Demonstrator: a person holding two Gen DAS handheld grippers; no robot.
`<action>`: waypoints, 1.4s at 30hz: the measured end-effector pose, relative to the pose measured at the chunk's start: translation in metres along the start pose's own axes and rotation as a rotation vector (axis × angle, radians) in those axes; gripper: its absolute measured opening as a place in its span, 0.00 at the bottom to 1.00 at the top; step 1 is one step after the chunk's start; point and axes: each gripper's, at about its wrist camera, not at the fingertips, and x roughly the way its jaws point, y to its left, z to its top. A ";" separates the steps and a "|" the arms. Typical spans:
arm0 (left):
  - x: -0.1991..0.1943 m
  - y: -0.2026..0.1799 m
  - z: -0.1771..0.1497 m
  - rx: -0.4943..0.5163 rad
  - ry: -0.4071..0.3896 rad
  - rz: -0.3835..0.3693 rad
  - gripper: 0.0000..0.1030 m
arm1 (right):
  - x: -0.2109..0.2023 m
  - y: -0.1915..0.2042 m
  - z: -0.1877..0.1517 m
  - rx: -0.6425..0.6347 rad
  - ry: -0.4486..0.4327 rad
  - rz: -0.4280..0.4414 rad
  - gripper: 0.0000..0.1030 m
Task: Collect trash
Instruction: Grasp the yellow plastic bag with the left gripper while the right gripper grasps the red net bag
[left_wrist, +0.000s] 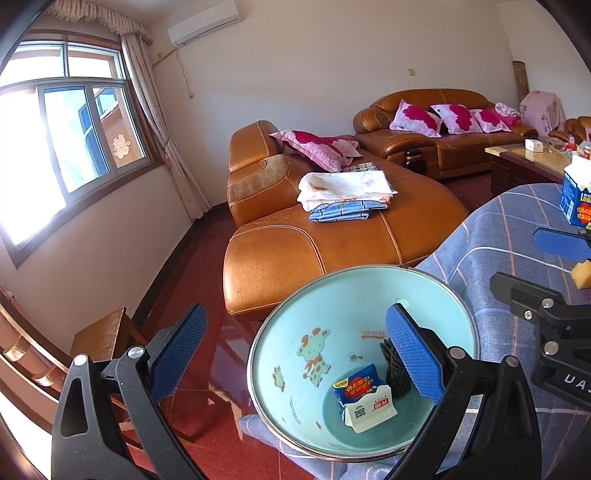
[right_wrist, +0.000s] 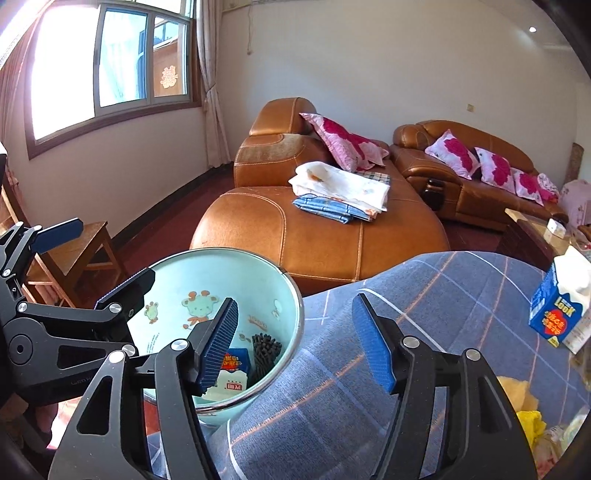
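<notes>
Blue milk carton (right_wrist: 559, 314) next: both tongs, left (left_wrist: 295, 354) and right (right_wrist: 295, 343), spread wide and empty; swing right tongs across, pinch mid-body, drop into enamel basin (right_wrist: 295, 295).

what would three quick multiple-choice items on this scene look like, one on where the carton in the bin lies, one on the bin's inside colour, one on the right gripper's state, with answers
1. Where does the small blue and white carton lie?
A. on the sofa
B. at the bottom of the bin
C. on the floor

2. What colour is the inside of the bin?
A. light blue
B. red
C. black

3. How is the right gripper?
A. shut on a carton
B. shut on a sponge
C. open, holding nothing

Answers:
1. B: the left wrist view shows it lying inside the bin beside a dark ridged item.
2. A: the inner wall is pale blue with cartoon animal prints.
3. C: its blue pads stand wide apart, with only the checked tablecloth seen between them.
</notes>
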 end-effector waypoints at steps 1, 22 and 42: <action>-0.003 -0.003 0.000 0.000 -0.001 -0.012 0.93 | -0.009 -0.003 0.000 0.004 -0.008 -0.029 0.63; -0.093 -0.176 0.004 0.230 -0.118 -0.371 0.94 | -0.206 -0.127 -0.133 0.418 -0.070 -0.551 0.75; -0.087 -0.225 -0.018 0.332 -0.017 -0.595 0.00 | -0.189 -0.127 -0.153 0.430 -0.039 -0.527 0.77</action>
